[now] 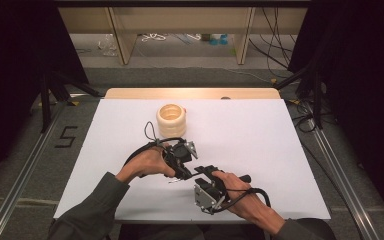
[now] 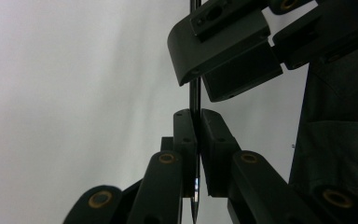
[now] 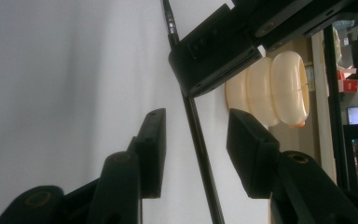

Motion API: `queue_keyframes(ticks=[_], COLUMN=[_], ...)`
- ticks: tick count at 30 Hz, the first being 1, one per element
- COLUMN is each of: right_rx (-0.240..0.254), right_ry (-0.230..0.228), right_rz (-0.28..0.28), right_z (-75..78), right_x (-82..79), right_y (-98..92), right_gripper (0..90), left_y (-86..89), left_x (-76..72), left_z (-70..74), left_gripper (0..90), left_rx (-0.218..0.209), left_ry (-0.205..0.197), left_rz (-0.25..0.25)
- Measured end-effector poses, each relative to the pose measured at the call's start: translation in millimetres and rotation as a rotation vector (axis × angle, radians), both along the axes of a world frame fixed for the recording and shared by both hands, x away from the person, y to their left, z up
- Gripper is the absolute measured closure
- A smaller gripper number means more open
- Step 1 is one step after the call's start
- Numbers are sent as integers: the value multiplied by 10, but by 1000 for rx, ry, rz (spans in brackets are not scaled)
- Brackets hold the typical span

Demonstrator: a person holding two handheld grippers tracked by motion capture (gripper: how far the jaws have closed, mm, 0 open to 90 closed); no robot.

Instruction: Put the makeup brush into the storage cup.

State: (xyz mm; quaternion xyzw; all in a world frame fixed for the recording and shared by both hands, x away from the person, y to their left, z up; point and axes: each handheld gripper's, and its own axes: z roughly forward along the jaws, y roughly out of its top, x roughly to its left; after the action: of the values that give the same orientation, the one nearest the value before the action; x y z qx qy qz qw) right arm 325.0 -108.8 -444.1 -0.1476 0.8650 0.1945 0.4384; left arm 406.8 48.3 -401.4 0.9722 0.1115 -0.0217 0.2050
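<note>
- High view: my left claw (image 1: 184, 172) and right claw (image 1: 202, 172) meet near the desk's (image 1: 260, 145) front edge, a bit left of centre. A thin dark rod (image 1: 190, 176) runs between them, long axis roughly level, left-right across the desk. Cream ringed holder (image 1: 171, 120) stands well apart, toward the back edge.
- Left claw view: my left jaws are pinched tight on the rod (image 2: 195, 100). Its long axis runs straight up the frame, pointed tip down at the bottom edge; other end passes by the right claw's jaw.
- Right claw view: my right jaws stand partly apart, the rod (image 3: 200, 140) between them, pads not pressing it. Rod slants up-left. Holder (image 3: 272, 88) lies beyond, w/ the white desk behind.
</note>
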Motion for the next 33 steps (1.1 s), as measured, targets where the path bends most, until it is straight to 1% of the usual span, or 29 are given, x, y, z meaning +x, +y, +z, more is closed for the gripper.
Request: queue_keyframes(ticks=[1,2,3,4,5,6,7,8,9,10,11,12,13,14,15,16,19,20,21,23,24,28,29,30,33], right_rx=[-2,-15,-18,-13,-14,-24,-38,-38,-25,-40,-37,-38,-47,-57,-58,-56,-55,-62,-66,-71,-78,-81,-83,-88,-94], right_ry=[-1,-1,-18,-8,-16,-6,-25,-25,-8,-17,-19,-22,-38,-43,-42,-10,-14,-29,-21,-17,-28,-34,-34,-35,-38], right_rz=[-2,26,12,3,-6,24,28,28,1,16,2,5,24,36,35,-19,-25,7,-9,-3,14,4,4,5,0], right_z=[-1,5,9,-2,-4,-9,4,4,-16,-11,-18,-22,-17,-14,-17,-35,-46,-41,-43,-45,-40,-45,-47,-47,-50], right_x=[-5,14,4,-4,-12,3,4,4,-16,-7,-17,-16,-4,1,0,-38,-41,-18,-32,-29,-17,-23,-24,-24,-28], right_y=[1,0,-1,-2,2,8,13,13,14,16,15,18,29,34,36,23,31,40,34,39,45,49,51,51,53], right_gripper=[610,617,625,635,642,648,664,664,670,677,681,686,690,693,698,706,726,732,736,743,747,761,766,771,785], left_y=[2,-5,5,4,-6,-8,-10,-11,-11,-11,-13,-6,-7,-8,-8,-9,-7,-6,-4,-3,-3,-6,-8,-17,-16], left_x=[2,-16,5,1,-20,-23,-23,-20,-20,-18,-20,-3,-3,-3,-4,-4,-3,-3,-2,-4,-5,-7,-13,-33,-31], left_z=[1,-10,7,7,-7,-8,-9,-11,-12,-9,-8,5,7,7,5,4,6,7,9,9,9,8,3,-11,-6], left_gripper=[851,851,851,851,851,851,851,851,851,851,851,851,851,851,851,851,851,851,851,851,851,851,851,851,851], left_rx=[-1,-28,-3,-8,-38,-40,-41,-39,-37,-32,-34,-13,-13,-13,-12,-13,-14,-14,-13,-15,-15,-15,-22,-45,-43], left_ry=[-2,6,-1,0,8,10,9,9,8,5,6,1,2,1,2,1,1,1,0,1,1,2,4,11,11], left_rz=[0,32,3,7,38,40,42,38,36,29,30,2,1,0,-2,-1,-2,-2,-3,-4,-5,-5,2,30,26])
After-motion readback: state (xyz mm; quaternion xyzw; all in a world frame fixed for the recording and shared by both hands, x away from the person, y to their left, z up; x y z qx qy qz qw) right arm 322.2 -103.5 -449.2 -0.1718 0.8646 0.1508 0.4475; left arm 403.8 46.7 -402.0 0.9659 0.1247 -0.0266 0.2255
